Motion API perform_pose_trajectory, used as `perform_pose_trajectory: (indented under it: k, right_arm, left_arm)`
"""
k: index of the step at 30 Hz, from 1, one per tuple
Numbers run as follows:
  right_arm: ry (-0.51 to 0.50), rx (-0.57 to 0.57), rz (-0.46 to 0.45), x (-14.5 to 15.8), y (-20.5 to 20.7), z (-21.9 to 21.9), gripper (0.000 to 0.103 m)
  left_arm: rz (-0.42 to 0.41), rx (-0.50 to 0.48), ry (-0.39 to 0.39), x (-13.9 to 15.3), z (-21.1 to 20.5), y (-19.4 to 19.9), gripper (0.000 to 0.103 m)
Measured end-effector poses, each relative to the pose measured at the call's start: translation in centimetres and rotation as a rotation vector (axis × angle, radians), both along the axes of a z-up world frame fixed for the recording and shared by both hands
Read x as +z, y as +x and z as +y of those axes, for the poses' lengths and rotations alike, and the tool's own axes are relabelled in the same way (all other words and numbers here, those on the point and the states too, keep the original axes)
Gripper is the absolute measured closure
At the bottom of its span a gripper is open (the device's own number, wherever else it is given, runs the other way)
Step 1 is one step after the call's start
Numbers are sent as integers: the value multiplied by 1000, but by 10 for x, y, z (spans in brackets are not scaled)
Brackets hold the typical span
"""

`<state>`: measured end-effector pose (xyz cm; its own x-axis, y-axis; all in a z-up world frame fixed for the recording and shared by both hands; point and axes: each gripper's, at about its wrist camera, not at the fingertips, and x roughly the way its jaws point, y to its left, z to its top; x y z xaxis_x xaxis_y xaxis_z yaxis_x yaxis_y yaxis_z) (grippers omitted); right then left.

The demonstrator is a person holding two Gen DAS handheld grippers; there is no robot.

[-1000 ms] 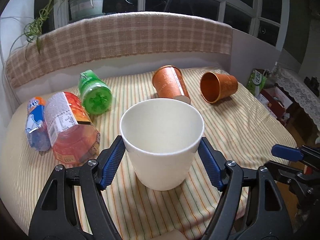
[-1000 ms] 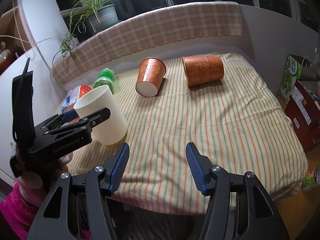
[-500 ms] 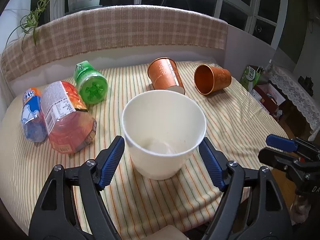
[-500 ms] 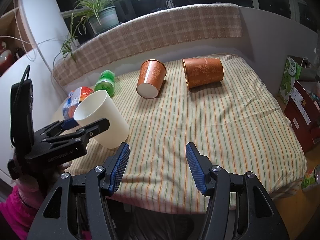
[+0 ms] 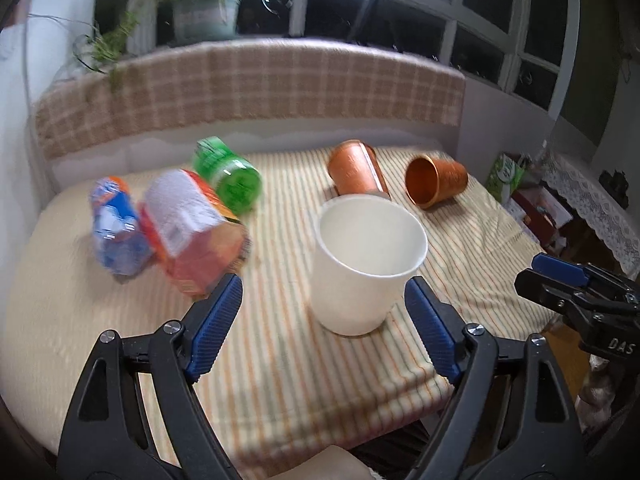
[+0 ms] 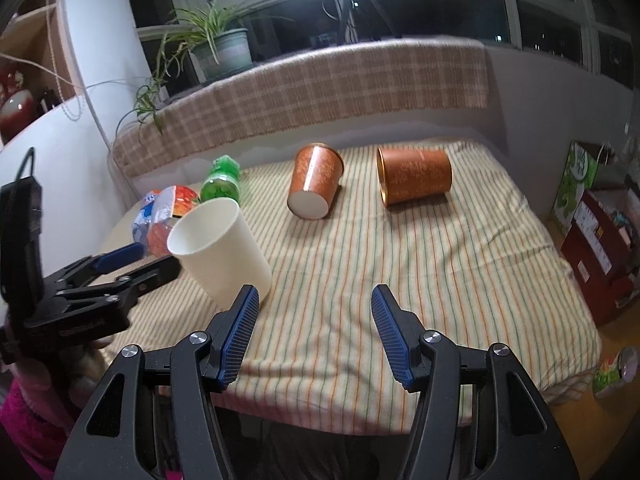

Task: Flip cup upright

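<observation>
Reading left to right: we list what we see on the striped cloth (image 5: pixel 280 380).
Bottles: three lie on their sides at far left, a blue one (image 5: pixel 114 228), a red-orange one (image 5: pixel 192 236) and a green one (image 5: pixel 228 178), all blurred.
Left gripper (image 5: pixel 323 330): we see both blue pads spread wide, holding nothing; neither pad touches the white cup.
White cup (image 5: pixel 364 264): it stands mouth up on the cloth, ahead of our left fingers and a little right of their midline, its long axis about vertical. In the right wrist view (image 6: pixel 222 248) it seems to lean left, which we put down to the lens.
Orange cups: one (image 6: pixel 316 186) lies with its base toward us; the other (image 6: pixel 414 182) lies crosswise, mouth to the left. Both are well beyond the white cup.
Right gripper (image 6: pixel 315 336): open as well, empty, over bare cloth.
Nearer hand: we judge the right hand better placed for either orange cup, which lie straight ahead of its fingers.
Progress: we judge the white cup done and two still to flip.
</observation>
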<state>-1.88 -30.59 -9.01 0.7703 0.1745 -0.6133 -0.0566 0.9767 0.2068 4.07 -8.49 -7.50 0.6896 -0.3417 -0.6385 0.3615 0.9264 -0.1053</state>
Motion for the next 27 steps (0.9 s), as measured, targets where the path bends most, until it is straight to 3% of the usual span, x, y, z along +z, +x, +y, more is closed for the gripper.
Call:
perform_pose_trajectory:
  k: [4, 10, 16, 19, 27]
  right_arm:
    - [-43, -5, -45, 8, -4, 8, 36]
    - [-106, -17, -121, 22, -9, 21, 35]
    - [-115, -60, -213, 36, -16, 28, 29]
    - [-131, -98, -271, 44, -21, 31, 22]
    - [-172, -186, -368, 55, -29, 32, 19]
  left_arm:
    - [-105, 64, -4, 21, 19, -20, 16]
    - [-255, 150, 9, 45, 42, -45, 12]
    - [-320, 219, -25, 58, 62, -60, 11]
    - [-362, 250, -27, 63, 67, -68, 0]
    - [-437, 289, -16, 74, 67, -81, 0]
